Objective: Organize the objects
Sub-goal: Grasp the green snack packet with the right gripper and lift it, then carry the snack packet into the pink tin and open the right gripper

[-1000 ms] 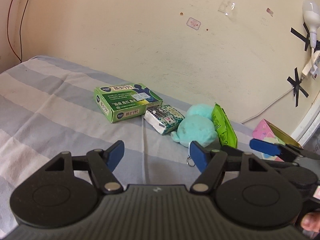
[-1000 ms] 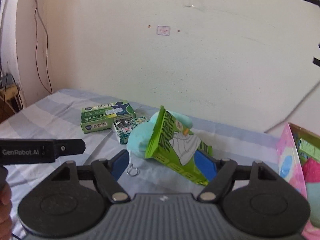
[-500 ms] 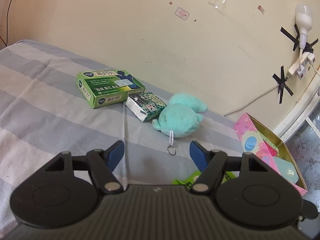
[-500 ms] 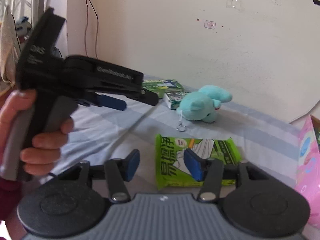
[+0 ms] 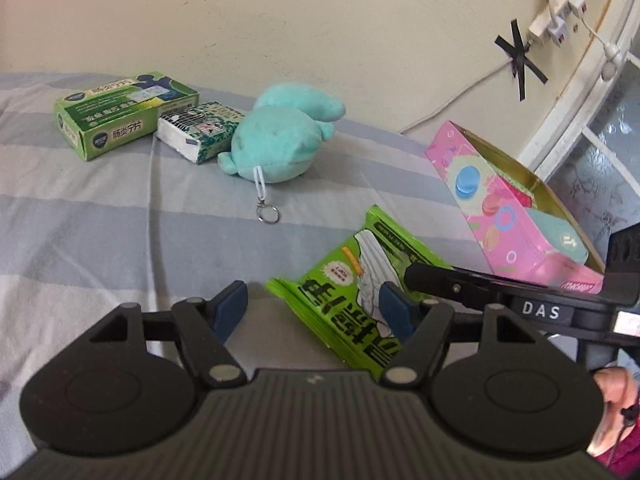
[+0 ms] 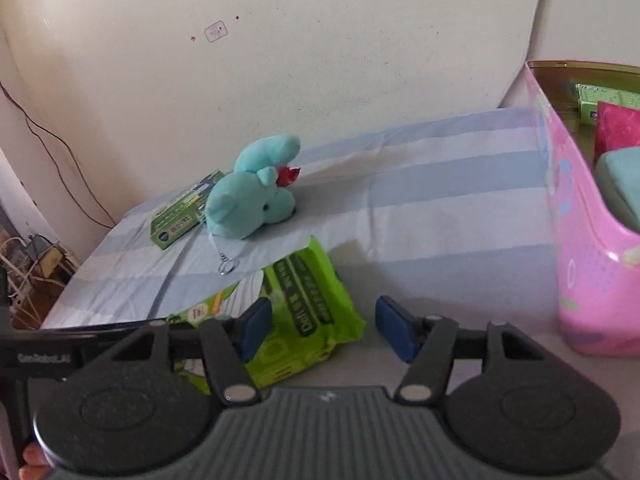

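A bright green wipes packet [image 5: 352, 280] lies flat on the striped bedsheet; it also shows in the right wrist view [image 6: 304, 312]. My left gripper [image 5: 314, 312] is open just above it, its right pad at the packet's edge. My right gripper [image 6: 322, 328] is open and empty, with the packet under its left pad. A teal plush toy [image 5: 276, 144] with a keyring lies behind, next to a small white-green pack [image 5: 198, 130] and a green box [image 5: 120, 114]. A pink box [image 5: 508, 216] holds several items at the right.
The bed runs along a cream wall [image 5: 320, 20]. A white cable [image 5: 452, 100] and a taped power strip [image 5: 556, 24] hang on the wall at the right. The bed's left edge drops to a floor with cables [image 6: 32, 256].
The green packet was in my right gripper's jaws, then was let go and lies flat on the sheet. Both grippers have moved right and down toward the packet and the pink box.
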A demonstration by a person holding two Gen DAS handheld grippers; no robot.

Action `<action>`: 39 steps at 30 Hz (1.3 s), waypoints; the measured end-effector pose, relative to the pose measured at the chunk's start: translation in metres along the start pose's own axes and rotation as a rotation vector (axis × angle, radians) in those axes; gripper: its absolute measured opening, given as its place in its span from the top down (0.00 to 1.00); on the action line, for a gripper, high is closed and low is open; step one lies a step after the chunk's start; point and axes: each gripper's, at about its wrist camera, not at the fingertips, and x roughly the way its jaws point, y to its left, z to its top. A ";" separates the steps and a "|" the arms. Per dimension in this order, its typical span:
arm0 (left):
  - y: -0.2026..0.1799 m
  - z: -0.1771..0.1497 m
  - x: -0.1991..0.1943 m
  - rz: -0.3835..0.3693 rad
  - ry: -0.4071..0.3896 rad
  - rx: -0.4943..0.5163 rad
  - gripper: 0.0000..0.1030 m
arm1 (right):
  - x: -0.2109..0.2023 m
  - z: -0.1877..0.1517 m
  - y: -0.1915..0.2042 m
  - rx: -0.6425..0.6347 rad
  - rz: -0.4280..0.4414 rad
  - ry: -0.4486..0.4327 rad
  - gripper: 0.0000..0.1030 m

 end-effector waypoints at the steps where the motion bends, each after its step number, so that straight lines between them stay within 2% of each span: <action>1: -0.004 -0.002 0.002 0.015 -0.008 0.026 0.34 | -0.002 -0.003 0.004 -0.007 0.026 0.007 0.58; 3: -0.007 -0.004 0.002 0.022 -0.031 0.052 0.39 | -0.005 -0.013 0.014 -0.026 0.060 0.029 0.63; 6: -0.009 -0.005 -0.003 0.010 -0.083 0.077 0.48 | -0.016 -0.028 0.030 -0.103 0.031 0.009 0.66; 11: -0.023 -0.007 -0.009 -0.063 -0.110 0.085 0.50 | -0.043 -0.040 0.029 -0.128 -0.005 -0.022 0.73; 15: -0.059 0.001 -0.011 -0.107 -0.127 0.107 0.50 | -0.074 -0.038 0.013 -0.122 -0.047 -0.104 0.75; 19: -0.110 0.026 -0.002 -0.141 -0.148 0.150 0.50 | -0.105 -0.025 -0.012 -0.100 -0.106 -0.197 0.75; 24: -0.192 0.068 0.033 -0.203 -0.166 0.250 0.50 | -0.149 -0.001 -0.059 -0.097 -0.214 -0.322 0.75; 27: -0.238 0.086 0.069 -0.226 -0.142 0.305 0.50 | -0.163 0.016 -0.100 -0.075 -0.279 -0.344 0.75; 32: -0.296 0.106 0.143 -0.235 -0.064 0.325 0.50 | -0.161 0.051 -0.184 0.019 -0.351 -0.275 0.75; 36: -0.326 0.113 0.184 -0.197 -0.036 0.325 0.50 | -0.150 0.081 -0.235 0.056 -0.386 -0.201 0.76; 39: -0.334 0.116 0.203 -0.137 -0.015 0.329 0.42 | -0.139 0.096 -0.259 0.081 -0.414 -0.178 0.66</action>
